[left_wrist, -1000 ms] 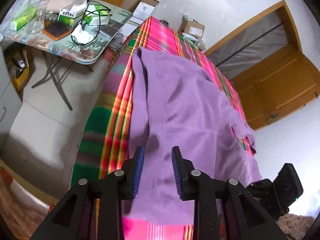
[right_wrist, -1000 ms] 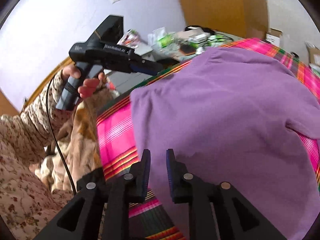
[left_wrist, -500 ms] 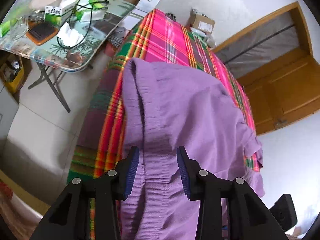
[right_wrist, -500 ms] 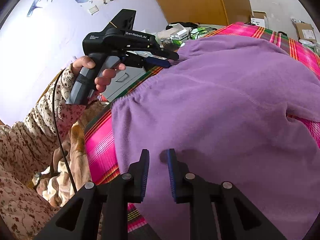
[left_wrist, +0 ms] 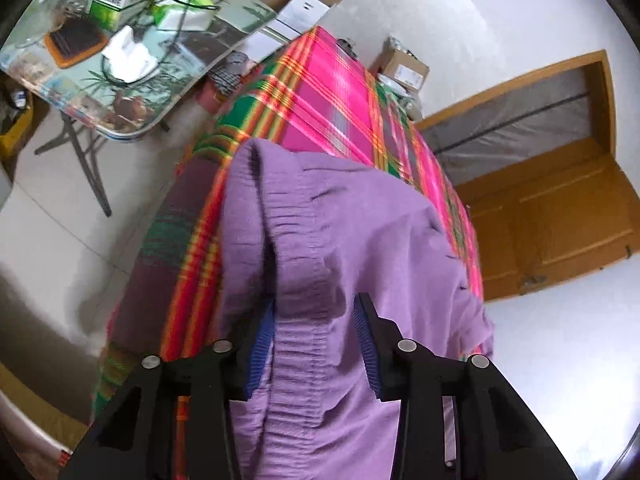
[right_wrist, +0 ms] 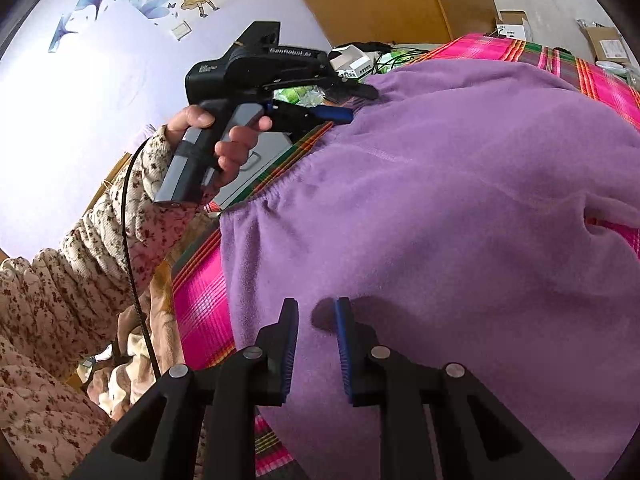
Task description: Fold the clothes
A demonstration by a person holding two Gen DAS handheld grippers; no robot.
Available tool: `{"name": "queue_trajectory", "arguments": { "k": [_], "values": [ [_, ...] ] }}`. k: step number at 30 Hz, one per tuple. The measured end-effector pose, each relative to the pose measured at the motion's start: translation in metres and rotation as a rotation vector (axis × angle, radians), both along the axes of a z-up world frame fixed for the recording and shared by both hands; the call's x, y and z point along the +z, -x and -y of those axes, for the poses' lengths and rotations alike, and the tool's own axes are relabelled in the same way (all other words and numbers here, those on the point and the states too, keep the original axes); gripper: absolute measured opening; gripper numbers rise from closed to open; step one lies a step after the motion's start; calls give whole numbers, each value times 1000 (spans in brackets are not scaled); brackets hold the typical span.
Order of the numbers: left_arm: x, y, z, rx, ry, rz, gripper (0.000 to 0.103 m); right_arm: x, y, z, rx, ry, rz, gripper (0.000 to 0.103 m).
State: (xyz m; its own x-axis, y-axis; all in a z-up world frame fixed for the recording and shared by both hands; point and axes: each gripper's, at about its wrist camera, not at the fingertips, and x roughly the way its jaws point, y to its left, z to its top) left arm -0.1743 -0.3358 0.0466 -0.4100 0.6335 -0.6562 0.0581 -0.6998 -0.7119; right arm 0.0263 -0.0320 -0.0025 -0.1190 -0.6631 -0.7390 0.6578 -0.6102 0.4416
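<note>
Left wrist, purple garment point(left_wrist: 344, 240) between left claw point(left_wrist: 316, 320) fingers

Left gripper point(left_wrist: 314, 322) wide open, held in a hand point(right_wrist: 218, 142) at far left. Right gripper point(right_wrist: 316, 320) near, fingers slightly apart.

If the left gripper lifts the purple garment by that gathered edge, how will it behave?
Probably floppy: the purple garment already drapes and wrinkles over the plaid blanket. Its fleecy surface likely grips the left gripper pads rather than slipping. The unheld part should sag.
</note>
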Motion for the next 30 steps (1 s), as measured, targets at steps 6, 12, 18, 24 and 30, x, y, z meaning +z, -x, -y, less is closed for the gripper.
{"name": "queue_trajectory", "arguments": {
  "k": [6,12,18,24,30],
  "values": [
    [-4,-1,-15,-83,-100,1,41,-6,3,2,-5,6,17,19],
    [-8,-18,-18,-122,-108,49,41,-8,2,3,-6,17,23,19],
    [-14,-62,-4,-86,-143,85,41,-12,1,9,0,27,36,19],
    [-12,-108,-3,-112,-188,66,41,-12,-6,15,17,28,25,19],
    [-14,-114,1,-80,-260,36,41,-15,-9,21,29,16,14,20]
  ]
}}
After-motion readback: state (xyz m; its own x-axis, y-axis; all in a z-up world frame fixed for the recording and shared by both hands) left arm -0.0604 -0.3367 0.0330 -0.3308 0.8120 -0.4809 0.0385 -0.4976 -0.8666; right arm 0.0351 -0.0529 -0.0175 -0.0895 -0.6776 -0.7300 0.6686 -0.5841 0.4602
